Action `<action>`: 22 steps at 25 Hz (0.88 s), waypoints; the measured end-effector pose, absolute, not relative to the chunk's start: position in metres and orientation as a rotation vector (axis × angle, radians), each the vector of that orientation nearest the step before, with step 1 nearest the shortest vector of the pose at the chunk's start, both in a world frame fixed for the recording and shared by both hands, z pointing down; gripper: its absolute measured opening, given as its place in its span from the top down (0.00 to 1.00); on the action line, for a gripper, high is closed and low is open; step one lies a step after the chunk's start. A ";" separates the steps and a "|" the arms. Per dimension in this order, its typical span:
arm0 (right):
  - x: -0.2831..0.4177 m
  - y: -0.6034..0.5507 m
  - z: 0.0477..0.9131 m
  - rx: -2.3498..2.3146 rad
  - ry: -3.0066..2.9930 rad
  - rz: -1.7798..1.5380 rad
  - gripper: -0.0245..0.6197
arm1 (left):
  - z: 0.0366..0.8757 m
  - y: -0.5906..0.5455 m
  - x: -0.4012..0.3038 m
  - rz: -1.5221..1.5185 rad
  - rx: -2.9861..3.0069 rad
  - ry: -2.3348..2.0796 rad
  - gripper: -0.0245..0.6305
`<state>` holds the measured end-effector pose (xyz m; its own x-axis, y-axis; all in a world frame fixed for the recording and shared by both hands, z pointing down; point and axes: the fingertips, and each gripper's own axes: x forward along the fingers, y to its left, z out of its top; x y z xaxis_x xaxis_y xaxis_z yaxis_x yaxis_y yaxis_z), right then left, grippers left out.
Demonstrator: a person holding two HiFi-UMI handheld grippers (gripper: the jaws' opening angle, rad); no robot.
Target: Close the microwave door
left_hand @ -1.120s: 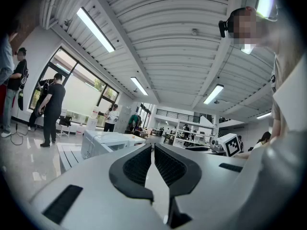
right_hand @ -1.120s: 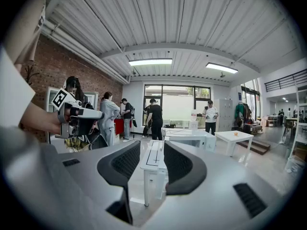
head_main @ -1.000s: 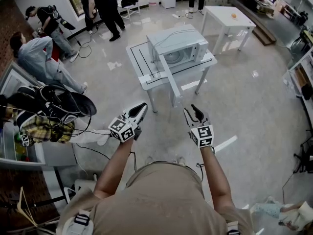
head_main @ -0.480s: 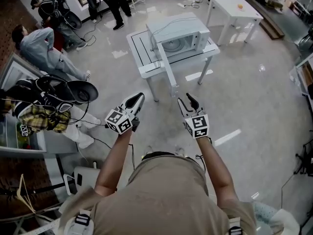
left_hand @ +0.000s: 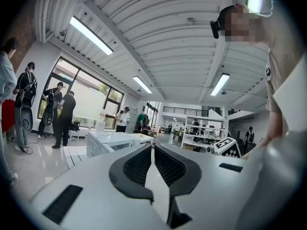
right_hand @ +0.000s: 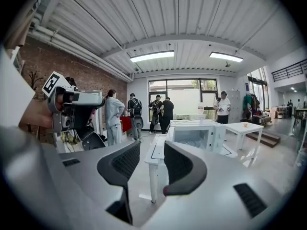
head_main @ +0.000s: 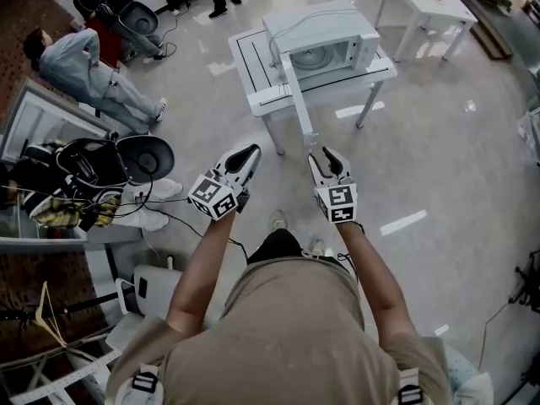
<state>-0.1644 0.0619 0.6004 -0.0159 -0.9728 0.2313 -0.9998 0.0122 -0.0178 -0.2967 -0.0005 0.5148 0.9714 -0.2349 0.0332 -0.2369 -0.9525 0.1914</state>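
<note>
A white microwave [head_main: 325,40] stands on a white table [head_main: 253,66] ahead of me. Its door [head_main: 295,99] hangs wide open and points toward me. Both grippers hover over the floor, short of the table and touching nothing. My left gripper [head_main: 245,160] is shut and empty, its pads almost meeting in the left gripper view [left_hand: 153,147], where the microwave [left_hand: 110,143] shows beyond it. My right gripper [head_main: 325,160] is open with nothing between its pads. Through its gap [right_hand: 151,150] I see the table [right_hand: 156,157] and the microwave [right_hand: 194,135].
A second white table [head_main: 422,2] stands at the back right. A seated person [head_main: 84,66] and others standing are at the back left. Bags and a dark helmet [head_main: 101,167] lie on the left, with cables [head_main: 169,218] on the floor.
Both grippers have moved forward toward the table, and the right one has sunk a little. Neither gripper's jaws have changed.
</note>
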 end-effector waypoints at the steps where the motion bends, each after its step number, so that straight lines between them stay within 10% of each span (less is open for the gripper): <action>1: -0.162 0.055 0.606 2.102 -2.104 0.286 0.71 | 0.515 -0.008 -0.294 0.020 2.922 -0.345 0.95; 22: -0.153 -0.040 0.703 2.238 -1.719 0.556 0.84 | 0.553 -0.121 -0.266 0.154 2.876 -0.033 0.95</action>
<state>-0.1529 -0.0404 0.7029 0.2248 -0.8631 0.4522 -0.9644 -0.2633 -0.0231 -0.2660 -0.1211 0.5534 0.9942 -0.0087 0.1077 -0.0362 -0.9658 0.2568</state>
